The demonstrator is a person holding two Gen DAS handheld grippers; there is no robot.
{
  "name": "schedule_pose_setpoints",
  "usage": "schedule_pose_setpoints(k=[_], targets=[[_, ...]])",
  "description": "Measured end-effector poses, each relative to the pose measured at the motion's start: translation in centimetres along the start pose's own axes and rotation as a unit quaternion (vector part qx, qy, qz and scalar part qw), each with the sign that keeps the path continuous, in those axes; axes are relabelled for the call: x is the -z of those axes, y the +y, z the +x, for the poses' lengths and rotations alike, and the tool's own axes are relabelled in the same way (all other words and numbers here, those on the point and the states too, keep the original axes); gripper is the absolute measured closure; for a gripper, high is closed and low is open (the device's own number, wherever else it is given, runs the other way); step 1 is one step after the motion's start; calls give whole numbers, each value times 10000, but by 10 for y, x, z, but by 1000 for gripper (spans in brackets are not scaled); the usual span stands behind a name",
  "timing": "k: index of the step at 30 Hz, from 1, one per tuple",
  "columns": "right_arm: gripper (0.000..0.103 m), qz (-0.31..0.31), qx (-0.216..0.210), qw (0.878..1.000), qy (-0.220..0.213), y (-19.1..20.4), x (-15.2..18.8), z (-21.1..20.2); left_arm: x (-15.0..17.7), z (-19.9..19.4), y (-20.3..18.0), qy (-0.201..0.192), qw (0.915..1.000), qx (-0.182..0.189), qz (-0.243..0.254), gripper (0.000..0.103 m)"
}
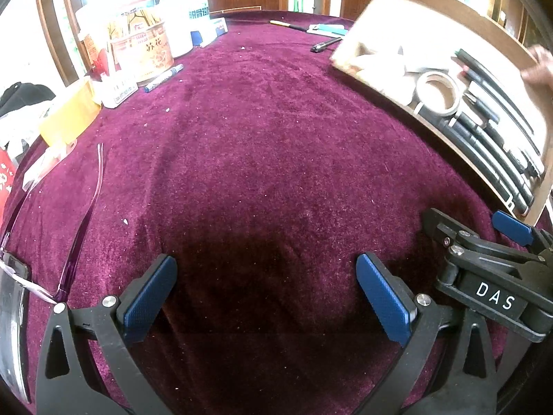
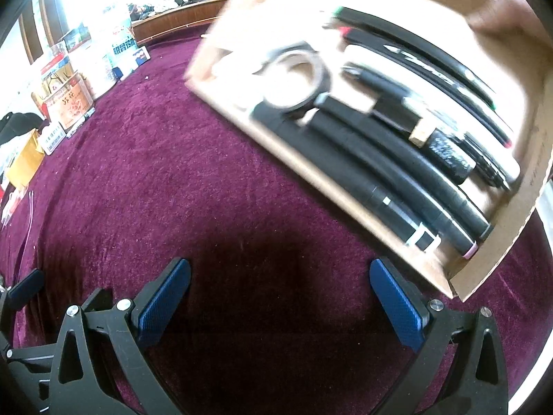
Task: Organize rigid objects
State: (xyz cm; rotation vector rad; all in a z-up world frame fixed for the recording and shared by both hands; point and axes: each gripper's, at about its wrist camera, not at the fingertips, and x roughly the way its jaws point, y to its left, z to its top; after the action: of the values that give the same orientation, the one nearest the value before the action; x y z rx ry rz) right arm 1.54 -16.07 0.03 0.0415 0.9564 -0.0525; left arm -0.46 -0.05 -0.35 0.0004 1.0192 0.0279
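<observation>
Where pens lie, cardboard box.

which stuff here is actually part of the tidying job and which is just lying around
Part of the job:
- cardboard box, tilted, a hand at its far edge
- black pens lined up inside it
- tape roll inside it
- loose pen and blue-capped marker on the cloth

Lying about:
- round tin and packets
- purple glasses

Both grippers' jaws are open and empty.

Left gripper and right gripper both gape wide, empty, pointing toward twelve o'clock.
</observation>
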Motion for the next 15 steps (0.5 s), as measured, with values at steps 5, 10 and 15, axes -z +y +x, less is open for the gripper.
schedule_pose_setpoints(k=[5, 10, 15], targets=[[1, 0, 0, 10000, -2, 0, 0, 0, 0, -1, -2, 40, 10000, -10, -5, 0], [1, 0, -1, 10000, -2, 0, 0, 0, -1, -2, -2, 52, 10000, -15, -7, 0], [1, 1, 0, 10000, -1, 0, 0, 0, -1, -2, -2, 54, 10000, -16, -8, 0]])
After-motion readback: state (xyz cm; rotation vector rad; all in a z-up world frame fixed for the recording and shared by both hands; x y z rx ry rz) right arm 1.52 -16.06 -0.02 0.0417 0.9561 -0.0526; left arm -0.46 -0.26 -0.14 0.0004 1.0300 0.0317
